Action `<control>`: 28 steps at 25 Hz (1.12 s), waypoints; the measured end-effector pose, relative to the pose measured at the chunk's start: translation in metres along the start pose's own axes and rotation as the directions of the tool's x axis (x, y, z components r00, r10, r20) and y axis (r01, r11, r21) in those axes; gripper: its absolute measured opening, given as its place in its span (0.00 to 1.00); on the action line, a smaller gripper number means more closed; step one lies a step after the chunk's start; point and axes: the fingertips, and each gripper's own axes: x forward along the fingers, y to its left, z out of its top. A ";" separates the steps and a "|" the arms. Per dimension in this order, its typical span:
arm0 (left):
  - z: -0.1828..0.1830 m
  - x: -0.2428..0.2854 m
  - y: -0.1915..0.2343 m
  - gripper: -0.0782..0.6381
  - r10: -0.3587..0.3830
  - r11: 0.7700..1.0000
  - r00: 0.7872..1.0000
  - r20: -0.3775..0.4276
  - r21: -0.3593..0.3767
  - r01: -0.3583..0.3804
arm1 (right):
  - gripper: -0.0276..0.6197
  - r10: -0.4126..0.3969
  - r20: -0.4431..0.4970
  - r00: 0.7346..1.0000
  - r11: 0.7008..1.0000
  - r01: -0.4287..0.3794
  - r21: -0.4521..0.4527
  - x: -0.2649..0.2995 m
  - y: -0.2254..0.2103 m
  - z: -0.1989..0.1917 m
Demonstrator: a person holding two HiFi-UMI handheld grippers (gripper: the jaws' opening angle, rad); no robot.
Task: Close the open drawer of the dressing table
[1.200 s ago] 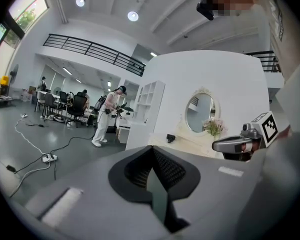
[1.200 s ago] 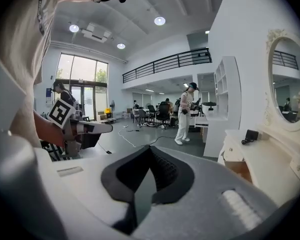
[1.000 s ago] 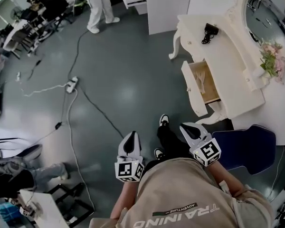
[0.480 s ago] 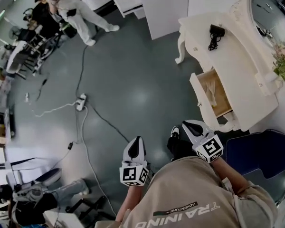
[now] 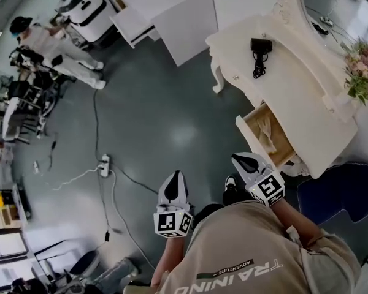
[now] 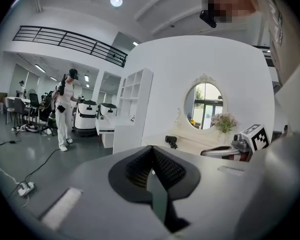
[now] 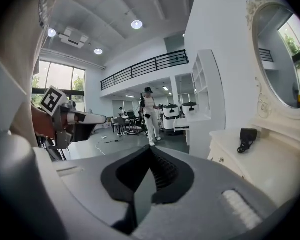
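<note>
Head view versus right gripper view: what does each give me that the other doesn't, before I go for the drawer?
Only the head view shows the open drawer pulled out of the dressing table, the blue seat beside it and the power strip on the floor. Only the right gripper view shows the right gripper jaws closed on nothing, plus the balcony railing. Both show the black hair dryer on the tabletop, the mirror, the left gripper and the person in white.
</note>
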 end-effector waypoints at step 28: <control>0.024 0.239 -0.054 0.13 -0.633 0.742 0.752 -0.181 0.133 0.657 | 0.05 -0.640 0.013 0.769 0.757 0.626 0.188 -0.002 -0.139 0.027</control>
